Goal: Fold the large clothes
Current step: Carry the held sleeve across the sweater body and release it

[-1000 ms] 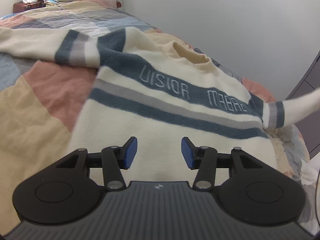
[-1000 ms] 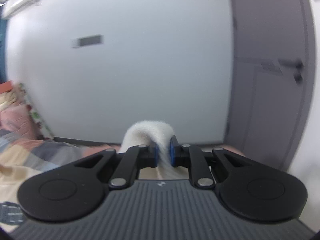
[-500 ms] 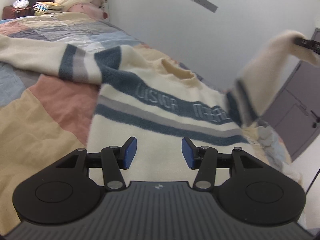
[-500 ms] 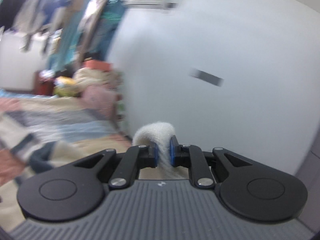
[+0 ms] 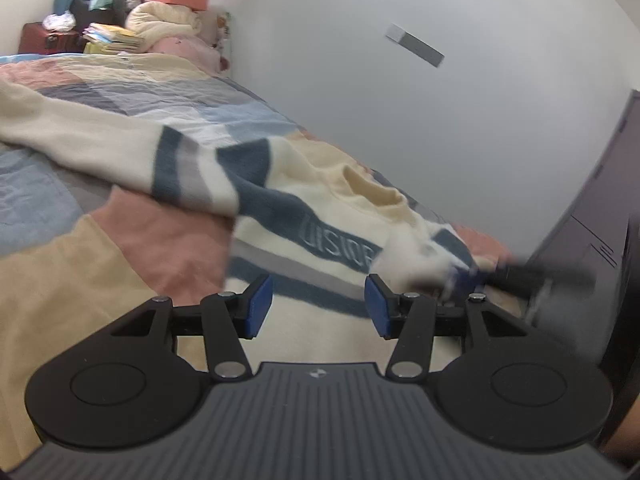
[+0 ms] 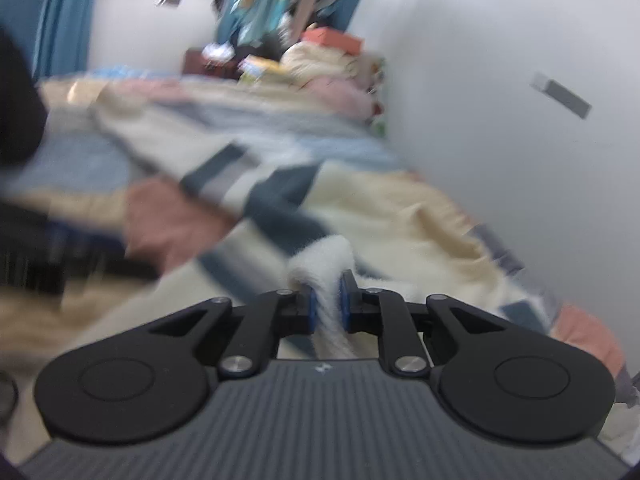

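A cream knit sweater (image 5: 320, 328) with blue and grey stripes lies face up on a patchwork quilt (image 5: 132, 240) covering a bed, its neckline toward the far wall. The folding looks barely begun. The right gripper (image 6: 327, 307) pinches a thick roll of the sweater's right sleeve (image 6: 320, 264) between its blue pads, holding it low over the chest of the garment; in the left wrist view this sleeve appears as a blur crossing the striped band on the right. So the first sleeve seems to be partway through being laid across the body, not yet released. The left gripper (image 5: 318, 306) hovers over the near, lower part of the sweater with its fingers spread apart and nothing between them. The other sleeve (image 5: 100, 144) lies stretched out flat to the far left across the quilt, unfolded. By the look of things, that sleeve and the folding of the body itself remain to be done.
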The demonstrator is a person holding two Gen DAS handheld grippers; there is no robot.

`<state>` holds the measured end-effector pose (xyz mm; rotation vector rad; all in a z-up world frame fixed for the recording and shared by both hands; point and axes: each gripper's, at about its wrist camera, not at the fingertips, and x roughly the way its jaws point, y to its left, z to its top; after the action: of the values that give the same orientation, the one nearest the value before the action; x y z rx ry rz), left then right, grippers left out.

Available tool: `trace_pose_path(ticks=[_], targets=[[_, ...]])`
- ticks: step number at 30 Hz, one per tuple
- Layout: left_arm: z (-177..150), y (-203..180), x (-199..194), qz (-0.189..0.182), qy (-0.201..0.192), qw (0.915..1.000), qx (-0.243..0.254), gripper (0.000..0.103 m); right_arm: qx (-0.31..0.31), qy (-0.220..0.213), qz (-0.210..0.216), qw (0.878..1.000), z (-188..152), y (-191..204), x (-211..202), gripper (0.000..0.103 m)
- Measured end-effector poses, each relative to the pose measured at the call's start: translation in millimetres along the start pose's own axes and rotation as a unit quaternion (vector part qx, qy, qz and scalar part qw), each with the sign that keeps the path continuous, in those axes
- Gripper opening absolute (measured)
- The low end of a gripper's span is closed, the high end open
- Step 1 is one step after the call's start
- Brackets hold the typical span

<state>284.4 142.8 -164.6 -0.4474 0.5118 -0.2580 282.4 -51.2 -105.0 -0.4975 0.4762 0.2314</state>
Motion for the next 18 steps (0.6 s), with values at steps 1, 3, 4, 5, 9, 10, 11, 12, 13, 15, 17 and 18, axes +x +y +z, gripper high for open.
trace_pose_path(ticks=[1,3,4,5,9,10,11,12,13,15,17,18], targets=[[2.3,4.9,1.2,0.0,-0.003,1.0,-0.005,0.057,0.0,0.01,0.003,1.0,-4.4,7.2,5.2,0.017],[6.2,13.2,2.8,-0.001,-0.008,0.9999,-0.012,0.057,0.002,0.02,0.009,1.0,-9.4,18.4,12.6,0.019],[8.2,16.7,4.0,-0.003,-0.011,0.9999,-0.011,0.057,-0.002,0.02,0.009,1.0,-10.3,22.6,13.7,0.02],[10.3,19.3,5.1,-0.002,-0.017,0.9998,-0.005,0.057,-0.006,0.02,0.01,1.0,-10.4,24.9,13.4,0.022],[19.3,30.5,13.9,0.012,-0.026,0.9995,-0.011,0.057,0.01,0.006,0.039,0.999,-7.8,20.8,-0.9,0.053],[19.9,31.9,14.1,0.008,-0.027,0.9995,-0.017,0.057,0.017,0.001,0.044,0.999,-6.3,19.6,-5.2,0.059],[20.1,32.0,14.0,0.007,-0.028,0.9994,-0.018,0.057,0.022,-0.005,0.047,0.999,-6.0,20.5,-8.7,0.067],[19.9,30.5,13.3,0.007,-0.03,0.9994,-0.016,0.057,0.028,-0.011,0.05,0.998,-5.7,18.8,-14.9,0.07],[19.4,29.1,12.3,0.006,-0.031,0.9994,-0.011,0.057,0.034,-0.017,0.056,0.998,-4.9,16.4,-20.8,0.07],[18.7,25.2,10.4,0.007,-0.035,0.9994,-0.003,0.057,0.057,-0.024,0.068,0.996,-5.5,9.2,-33.4,0.07],[17.2,22.7,11.6,0.016,-0.037,0.9992,0.007,0.057,0.085,-0.028,0.086,0.992,-7.4,-0.8,-46.5,0.07],[16.1,22.5,14.5,0.02,-0.031,0.9993,0.009,0.057,0.097,-0.036,0.098,0.99,-9.6,-6.0,-54.1,0.07]])
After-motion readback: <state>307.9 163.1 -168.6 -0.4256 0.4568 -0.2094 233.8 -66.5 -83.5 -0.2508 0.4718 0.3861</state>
